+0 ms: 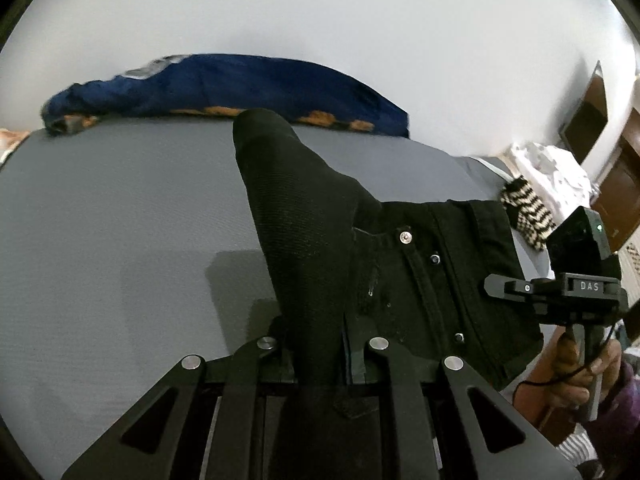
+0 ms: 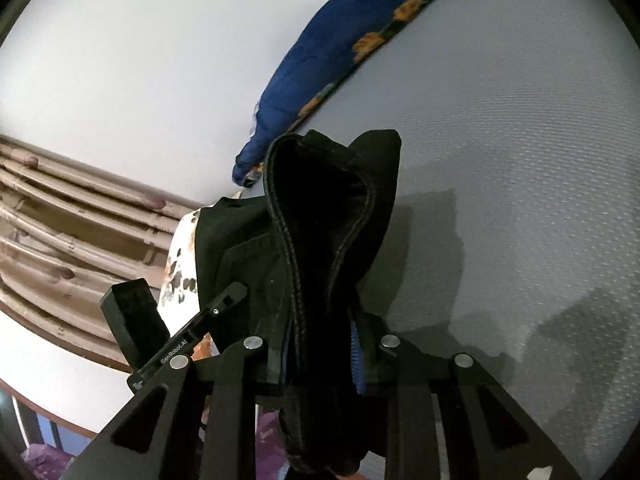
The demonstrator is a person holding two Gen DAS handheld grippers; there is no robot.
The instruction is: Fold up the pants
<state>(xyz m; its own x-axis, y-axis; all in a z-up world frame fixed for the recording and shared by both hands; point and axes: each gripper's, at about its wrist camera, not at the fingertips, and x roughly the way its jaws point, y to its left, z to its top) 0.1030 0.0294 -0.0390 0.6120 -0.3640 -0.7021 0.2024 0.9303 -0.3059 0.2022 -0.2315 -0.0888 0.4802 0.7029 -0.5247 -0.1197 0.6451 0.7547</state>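
Observation:
Black pants [image 1: 436,272] lie on a grey bed [image 1: 120,220], waistband with metal buttons to the right. My left gripper [image 1: 316,356] is shut on a fold of the black fabric, which rises from its jaws as a lifted ridge [image 1: 288,200]. In the right wrist view my right gripper [image 2: 320,356] is shut on a stitched hem of the pants [image 2: 320,216], the cloth standing up as an open loop between its fingers. The right gripper's body [image 1: 576,276] shows at the right edge of the left wrist view, held by a hand [image 1: 576,376]; the left gripper's body [image 2: 160,340] appears left of the cloth in the right wrist view.
A blue blanket with orange print [image 1: 240,88] lies along the far edge of the bed against a white wall. A striped black-and-white cloth [image 1: 528,212] and white laundry [image 1: 552,168] sit at the right. Curtains [image 2: 72,232] hang left in the right wrist view.

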